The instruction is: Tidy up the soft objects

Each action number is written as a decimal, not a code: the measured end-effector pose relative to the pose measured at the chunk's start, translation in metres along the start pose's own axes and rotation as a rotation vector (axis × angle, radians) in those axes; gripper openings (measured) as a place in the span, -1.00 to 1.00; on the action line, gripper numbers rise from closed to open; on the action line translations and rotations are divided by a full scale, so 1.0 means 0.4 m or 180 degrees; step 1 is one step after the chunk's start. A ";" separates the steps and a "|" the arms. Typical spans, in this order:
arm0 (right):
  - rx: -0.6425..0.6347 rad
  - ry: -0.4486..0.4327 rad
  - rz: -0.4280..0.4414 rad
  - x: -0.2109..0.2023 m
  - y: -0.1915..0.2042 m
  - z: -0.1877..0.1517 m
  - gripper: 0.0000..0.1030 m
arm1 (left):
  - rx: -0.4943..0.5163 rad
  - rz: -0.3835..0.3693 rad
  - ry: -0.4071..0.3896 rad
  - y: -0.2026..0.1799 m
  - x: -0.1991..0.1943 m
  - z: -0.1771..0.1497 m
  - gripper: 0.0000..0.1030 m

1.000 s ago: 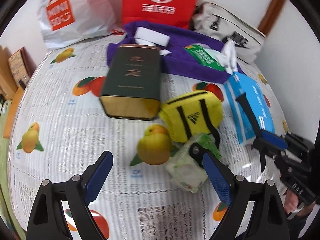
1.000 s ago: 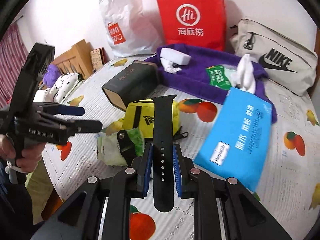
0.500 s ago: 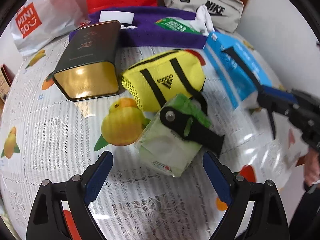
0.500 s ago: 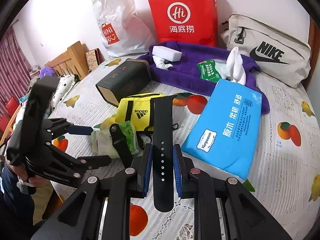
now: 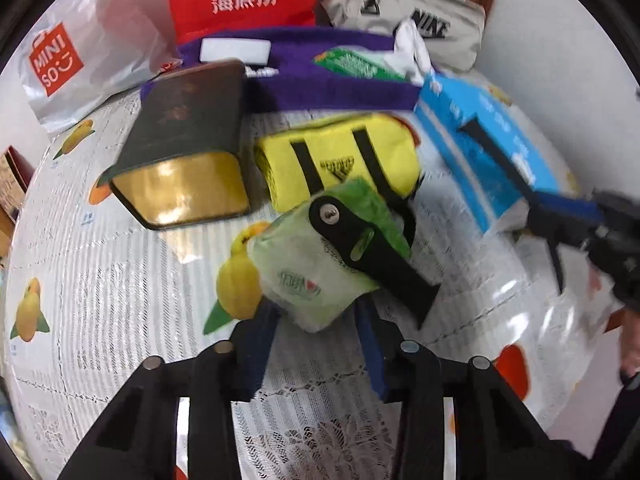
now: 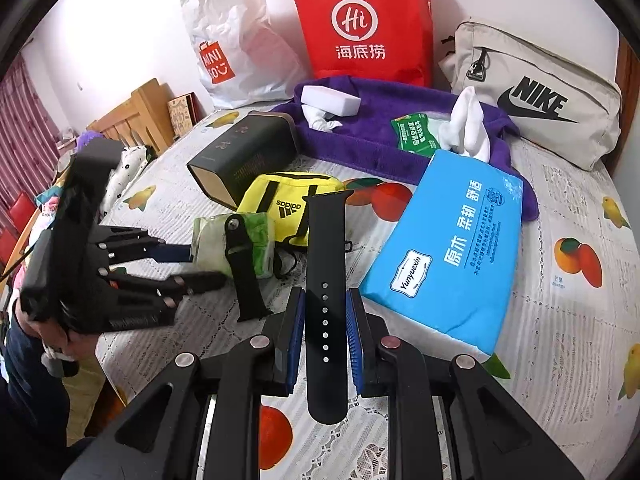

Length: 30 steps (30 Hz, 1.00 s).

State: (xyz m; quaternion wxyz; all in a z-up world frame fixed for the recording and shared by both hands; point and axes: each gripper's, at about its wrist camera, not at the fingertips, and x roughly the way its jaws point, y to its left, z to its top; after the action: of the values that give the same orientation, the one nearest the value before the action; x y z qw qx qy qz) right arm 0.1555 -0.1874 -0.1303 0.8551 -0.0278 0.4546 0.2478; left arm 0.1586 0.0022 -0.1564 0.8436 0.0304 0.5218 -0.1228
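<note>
A green tissue pack (image 5: 316, 264) lies on the table with a short black watch strap (image 5: 360, 248) across its top. My left gripper (image 5: 316, 320) is closing around the pack's near end, jaws touching or nearly touching its sides; it also shows in the right wrist view (image 6: 192, 266). My right gripper (image 6: 325, 320) is shut on a long black watch strap (image 6: 325, 280) with holes, held above the table. A yellow adidas pouch (image 5: 340, 160) sits just behind the pack.
A dark tin box (image 5: 188, 148) lies left of the pouch. A blue tissue pack (image 6: 448, 248) lies to the right. A purple towel (image 6: 400, 128) holds a white block and green packet. Red bag (image 6: 360, 20), Miniso bag (image 6: 236, 44) and Nike bag (image 6: 536, 100) stand behind.
My left gripper moved forward to the green tissue pack and its jaws narrowed from wide open onto the pack's sides. My right gripper kept its hold on the long strap.
</note>
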 end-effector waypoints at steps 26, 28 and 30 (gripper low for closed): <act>-0.0012 0.0104 0.0062 0.015 0.001 -0.003 -0.60 | -0.0254 -0.0066 0.0025 0.052 -0.003 0.044 0.05; 0.0003 0.0113 0.0074 0.017 -0.001 -0.003 -0.60 | -0.0241 -0.0080 0.0037 0.045 -0.015 0.042 0.05; -0.0002 0.0103 0.0084 0.017 -0.001 -0.002 -0.60 | -0.0205 -0.0079 0.0005 0.034 -0.040 0.034 0.05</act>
State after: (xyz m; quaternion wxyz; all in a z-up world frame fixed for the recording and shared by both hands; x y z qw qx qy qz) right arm 0.1583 -0.1851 -0.1363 0.8442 -0.0261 0.4686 0.2588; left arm 0.1671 0.0157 -0.1371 0.8422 -0.0032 0.5265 -0.1164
